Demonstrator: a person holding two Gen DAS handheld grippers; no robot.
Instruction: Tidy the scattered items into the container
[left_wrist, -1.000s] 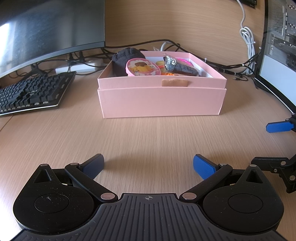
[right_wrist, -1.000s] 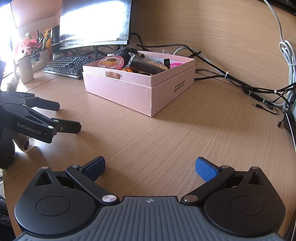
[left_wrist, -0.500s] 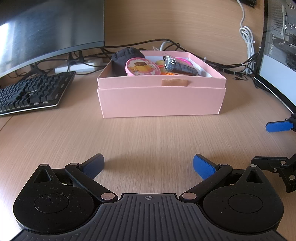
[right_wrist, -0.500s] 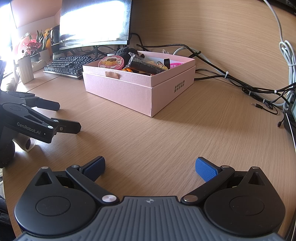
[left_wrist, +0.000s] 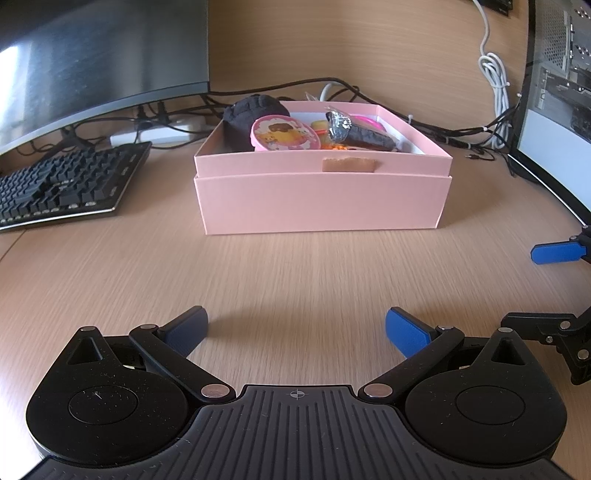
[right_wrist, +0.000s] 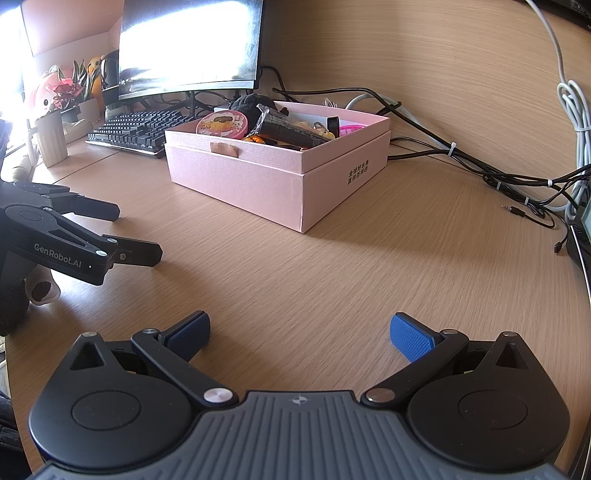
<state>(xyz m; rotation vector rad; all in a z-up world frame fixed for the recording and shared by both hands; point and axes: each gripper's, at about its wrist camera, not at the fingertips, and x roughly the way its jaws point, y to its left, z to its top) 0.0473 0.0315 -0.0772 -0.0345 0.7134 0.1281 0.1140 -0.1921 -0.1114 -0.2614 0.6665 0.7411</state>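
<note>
The table (left_wrist: 295, 266) spreads bare in front of me, wood grain and nothing loose on the stretch between my fingers and the box. The pink box (left_wrist: 321, 199) stands near the middle of it, open-topped, ahead of both my grippers and well apart from them. To its left lies a keyboard (left_wrist: 66, 184) under a monitor (left_wrist: 92, 62); cables (right_wrist: 480, 166) trail along the wall behind.

Inside the box I can see the gathered things piled up: a dark plush lump (left_wrist: 255, 114) at the back left corner, a round pink tin (left_wrist: 284, 134) leaning against it, and a dark wrapped packet (left_wrist: 362, 134) lying across the middle, with small orange and pink bits beneath that I cannot name.

My left gripper (left_wrist: 295, 328) hangs low over the table, fingers spread wide and holding nothing. My right gripper (right_wrist: 299, 336) is the same: apart, empty, off to the right of the box.

I judge the collecting to be finished, or nearly so, since no scattered item shows in either view. The next move calls for a look round the edges of the table for anything missed; failing that, I draw both hands back and stop.
</note>
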